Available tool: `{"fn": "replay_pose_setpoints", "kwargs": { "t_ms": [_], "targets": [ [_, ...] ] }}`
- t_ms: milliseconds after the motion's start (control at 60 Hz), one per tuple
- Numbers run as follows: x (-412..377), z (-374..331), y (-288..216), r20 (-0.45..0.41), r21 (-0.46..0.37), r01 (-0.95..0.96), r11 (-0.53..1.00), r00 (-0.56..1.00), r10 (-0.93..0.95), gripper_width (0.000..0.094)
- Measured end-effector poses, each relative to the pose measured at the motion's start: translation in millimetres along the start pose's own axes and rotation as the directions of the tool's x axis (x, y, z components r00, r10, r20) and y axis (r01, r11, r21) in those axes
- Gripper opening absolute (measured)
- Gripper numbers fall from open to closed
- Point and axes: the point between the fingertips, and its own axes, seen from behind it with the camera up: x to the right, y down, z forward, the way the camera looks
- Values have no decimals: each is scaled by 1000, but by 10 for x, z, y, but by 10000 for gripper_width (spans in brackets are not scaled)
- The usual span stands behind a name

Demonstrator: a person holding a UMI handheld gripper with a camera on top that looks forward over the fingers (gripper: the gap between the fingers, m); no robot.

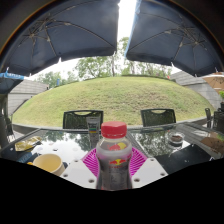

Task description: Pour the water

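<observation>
A clear plastic bottle (113, 157) with a red cap and a red and yellow label stands upright between my gripper's (113, 163) two fingers. The pink pads (91, 162) press on both of its sides, so the fingers are shut on it. The bottle looks lifted a little over a glass-topped table (70, 146). A small bowl (48, 162) with a pale yellow inside sits on the table to the left of the fingers.
Two dark chairs (82, 119) stand at the table's far side. Another dish (26, 145) lies at the far left and a small object (176, 139) at the right. Two large dark umbrellas (60, 30) hang overhead. A grassy mound (115, 98) rises beyond.
</observation>
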Motion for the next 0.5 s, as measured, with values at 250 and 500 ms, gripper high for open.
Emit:
{"fn": "replay_pose_setpoints", "kwargs": {
  "t_ms": [250, 500],
  "targets": [
    [-1, 14, -13, -8, 10, 22, 1000, 1000, -22, 473],
    [-67, -434, 56, -23, -90, 29, 996, 999, -32, 835]
  ]
}}
